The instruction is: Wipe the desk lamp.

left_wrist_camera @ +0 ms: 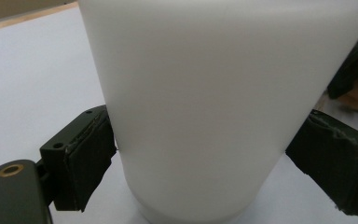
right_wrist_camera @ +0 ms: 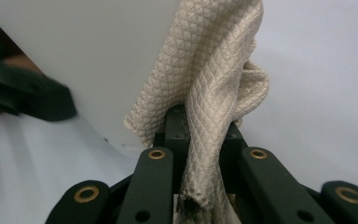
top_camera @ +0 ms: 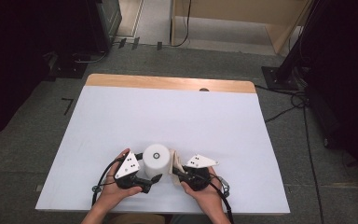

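The high view shows the white cylinder (top_camera: 156, 161) upright near the 6 o'clock edge of the white table (top_camera: 168, 116), with a ring on its top face. The left gripper view shows its smooth, plain wall. The right gripper view shows a beige quilted cloth (right_wrist_camera: 209, 79) bunched against the cylinder's side. The left gripper (top_camera: 150, 179), at the cylinder's 8 o'clock, grasps its wall with both pads (left_wrist_camera: 91, 154) pressing. The right gripper (top_camera: 175, 171), at 4 o'clock, is clenched on the cloth.
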Demonstrator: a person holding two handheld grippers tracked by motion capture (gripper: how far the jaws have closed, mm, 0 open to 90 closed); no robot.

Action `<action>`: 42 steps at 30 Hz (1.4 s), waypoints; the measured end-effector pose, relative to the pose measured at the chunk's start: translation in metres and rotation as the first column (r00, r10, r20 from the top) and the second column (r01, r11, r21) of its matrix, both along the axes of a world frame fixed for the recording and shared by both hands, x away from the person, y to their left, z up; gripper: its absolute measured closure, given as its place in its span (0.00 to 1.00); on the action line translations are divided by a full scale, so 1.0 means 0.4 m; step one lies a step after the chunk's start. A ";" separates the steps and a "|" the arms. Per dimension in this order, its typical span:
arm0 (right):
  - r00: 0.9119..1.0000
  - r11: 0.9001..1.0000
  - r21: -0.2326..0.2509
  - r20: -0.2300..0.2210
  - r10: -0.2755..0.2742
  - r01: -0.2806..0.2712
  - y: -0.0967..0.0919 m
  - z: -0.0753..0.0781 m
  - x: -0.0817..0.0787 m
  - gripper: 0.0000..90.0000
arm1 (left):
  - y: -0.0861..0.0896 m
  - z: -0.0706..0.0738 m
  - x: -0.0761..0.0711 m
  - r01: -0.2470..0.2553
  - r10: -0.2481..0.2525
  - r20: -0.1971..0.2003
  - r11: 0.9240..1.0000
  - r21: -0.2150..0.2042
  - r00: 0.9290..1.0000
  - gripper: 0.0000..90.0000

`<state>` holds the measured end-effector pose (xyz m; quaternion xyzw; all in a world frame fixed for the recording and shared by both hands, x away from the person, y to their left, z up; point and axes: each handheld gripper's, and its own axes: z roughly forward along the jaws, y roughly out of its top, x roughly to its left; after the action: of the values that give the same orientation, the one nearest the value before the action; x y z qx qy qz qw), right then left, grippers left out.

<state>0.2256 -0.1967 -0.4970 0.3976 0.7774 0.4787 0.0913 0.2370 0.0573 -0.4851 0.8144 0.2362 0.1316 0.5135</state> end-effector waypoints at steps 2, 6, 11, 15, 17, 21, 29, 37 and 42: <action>1.000 1.000 0.019 -0.006 -0.009 0.010 -0.001 -0.008 -0.002 0.90 | 0.004 0.001 -0.001 0.007 -0.008 -0.008 1.000 -0.006 1.000 0.10; 0.999 0.999 0.050 0.023 -0.022 0.021 -0.004 0.036 -0.009 0.90 | 0.005 -0.003 -0.006 0.010 -0.010 -0.009 1.000 -0.020 1.000 0.10; 0.994 0.995 0.096 0.099 -0.043 0.033 -0.018 0.110 -0.026 0.92 | -0.006 -0.002 -0.014 0.040 -0.041 -0.016 0.999 -0.024 0.999 0.10; 0.994 0.994 0.103 0.095 -0.044 0.034 -0.028 0.114 -0.024 0.92 | -0.014 -0.001 -0.018 0.041 -0.041 -0.016 0.999 -0.028 0.999 0.10; 0.997 0.995 0.089 0.061 -0.051 0.045 -0.026 0.095 -0.022 0.92 | -0.014 -0.001 -0.018 0.041 -0.041 -0.018 0.999 -0.034 0.999 0.10; 0.998 0.998 0.041 -0.020 -0.052 0.053 -0.019 0.051 -0.014 0.92 | -0.014 -0.002 -0.018 0.041 -0.042 -0.018 0.998 -0.038 0.999 0.10; 0.998 0.998 0.004 -0.032 -0.055 0.055 -0.010 0.033 -0.015 0.92 | -0.010 -0.003 -0.025 0.044 -0.045 -0.013 0.998 -0.039 0.999 0.10; 0.994 0.995 0.080 0.085 -0.066 0.059 -0.019 0.105 -0.026 0.91 | -0.013 -0.002 -0.029 0.048 -0.049 -0.023 0.998 -0.044 0.999 0.09; 0.998 0.998 0.040 0.018 -0.058 0.058 -0.017 0.066 -0.021 0.91 | -0.021 -0.002 -0.022 0.055 -0.057 -0.028 0.997 -0.048 0.998 0.08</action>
<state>0.2173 -0.2036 -0.4707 0.4171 0.7550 0.4950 0.1046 0.2283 0.0490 -0.4859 0.8102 0.2238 0.0997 0.5325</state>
